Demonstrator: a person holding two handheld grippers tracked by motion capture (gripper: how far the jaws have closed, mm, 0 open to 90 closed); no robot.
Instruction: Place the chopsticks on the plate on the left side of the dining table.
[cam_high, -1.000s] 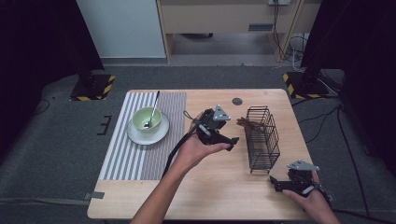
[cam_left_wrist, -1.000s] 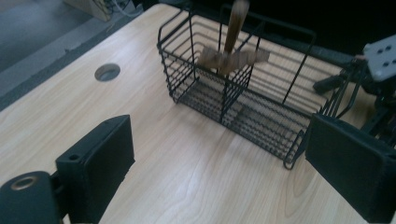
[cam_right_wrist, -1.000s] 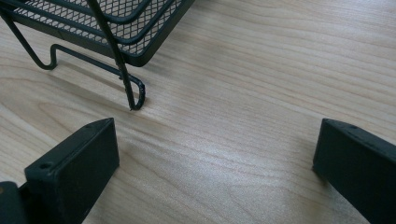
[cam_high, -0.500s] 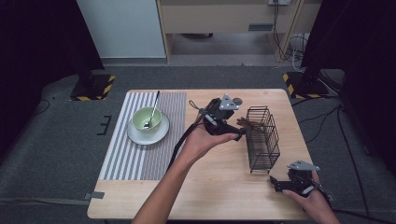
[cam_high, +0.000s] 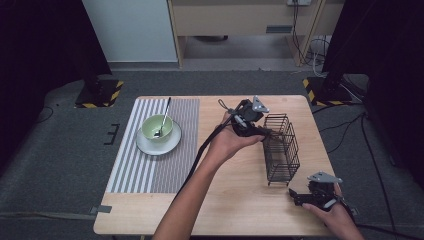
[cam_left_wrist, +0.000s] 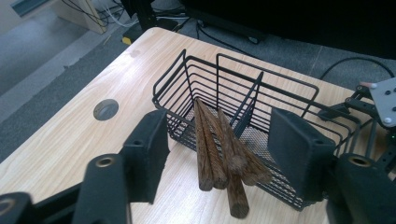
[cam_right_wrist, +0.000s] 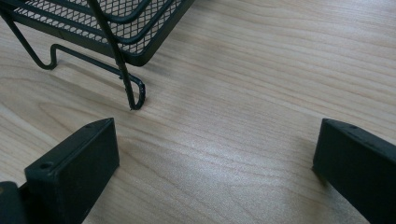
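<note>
The left gripper (cam_left_wrist: 219, 154) has just been closing, its jaws half-wide astride wooden chopsticks (cam_left_wrist: 219, 149) that poke from the wire basket's (cam_left_wrist: 280, 88) open end, not yet pinched. Next likely: clamp and draw them out. The right gripper (cam_high: 307, 199) rests wide open near the basket's foot.

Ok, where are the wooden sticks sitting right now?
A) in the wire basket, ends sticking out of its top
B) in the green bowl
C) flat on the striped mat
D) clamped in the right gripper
A: in the left gripper view the wooden sticks lie inside the wire basket, ends poking out between the left gripper's jaws.
</note>
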